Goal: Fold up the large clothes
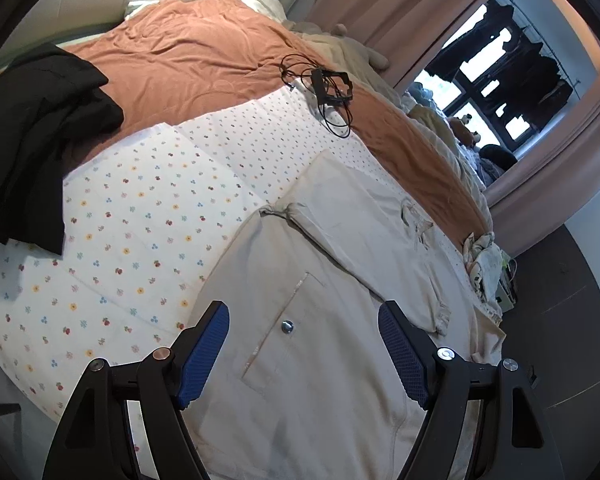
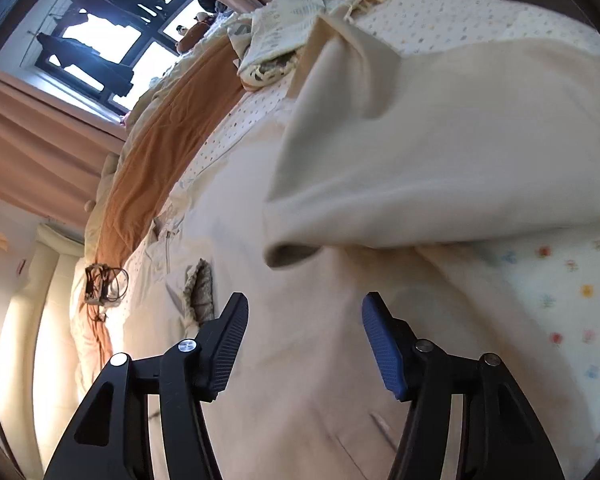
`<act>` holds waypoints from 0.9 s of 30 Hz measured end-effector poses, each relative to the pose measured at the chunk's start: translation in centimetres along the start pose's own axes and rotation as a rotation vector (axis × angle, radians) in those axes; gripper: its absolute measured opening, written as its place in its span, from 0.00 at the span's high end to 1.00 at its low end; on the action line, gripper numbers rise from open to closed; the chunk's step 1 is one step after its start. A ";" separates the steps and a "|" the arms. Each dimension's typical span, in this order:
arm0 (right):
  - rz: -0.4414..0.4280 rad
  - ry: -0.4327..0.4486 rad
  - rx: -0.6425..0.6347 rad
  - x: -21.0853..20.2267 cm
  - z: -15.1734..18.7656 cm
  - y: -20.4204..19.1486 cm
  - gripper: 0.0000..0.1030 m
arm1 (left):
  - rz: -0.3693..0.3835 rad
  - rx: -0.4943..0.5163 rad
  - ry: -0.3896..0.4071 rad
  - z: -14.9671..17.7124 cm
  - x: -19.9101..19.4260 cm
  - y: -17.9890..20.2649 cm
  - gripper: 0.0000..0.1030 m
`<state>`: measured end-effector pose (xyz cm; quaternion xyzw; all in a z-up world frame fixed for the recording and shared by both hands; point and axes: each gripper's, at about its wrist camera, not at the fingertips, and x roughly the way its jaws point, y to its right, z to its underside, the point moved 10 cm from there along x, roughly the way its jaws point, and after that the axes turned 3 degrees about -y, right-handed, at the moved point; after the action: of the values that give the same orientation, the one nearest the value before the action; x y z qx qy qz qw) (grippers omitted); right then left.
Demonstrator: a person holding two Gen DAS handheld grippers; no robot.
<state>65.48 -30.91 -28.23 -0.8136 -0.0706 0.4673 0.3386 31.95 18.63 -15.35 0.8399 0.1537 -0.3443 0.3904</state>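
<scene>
One black garment beside beige trousers.

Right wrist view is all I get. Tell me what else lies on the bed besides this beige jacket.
Observer: A black garment is heaped on the bed's far side, apart from the beige jacket.
Operator: Report the left gripper.
Observer: The left gripper is open, holding nothing, above the jacket's chest pocket.
Operator: Describe that pocket.
Observer: It has one metal snap near its middle.
Operator: Check the sleeve.
Observer: One sleeve is already folded across the jacket's front.
</scene>
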 end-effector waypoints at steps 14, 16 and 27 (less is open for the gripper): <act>0.091 0.084 0.073 -12.2 -3.0 12.5 0.41 | 0.035 0.066 -0.109 5.5 6.6 5.9 0.24; 0.097 0.097 0.104 -13.0 -3.9 14.7 0.41 | 0.027 0.074 -0.122 5.9 7.6 6.4 0.24; 0.224 0.113 0.151 -12.2 -8.1 21.4 0.41 | -0.032 0.090 -0.134 5.9 10.7 7.1 0.24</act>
<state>60.94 -56.35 -30.03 -0.8136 0.0753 0.4597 0.3481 40.63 9.43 -21.62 0.8289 0.1251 -0.4127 0.3563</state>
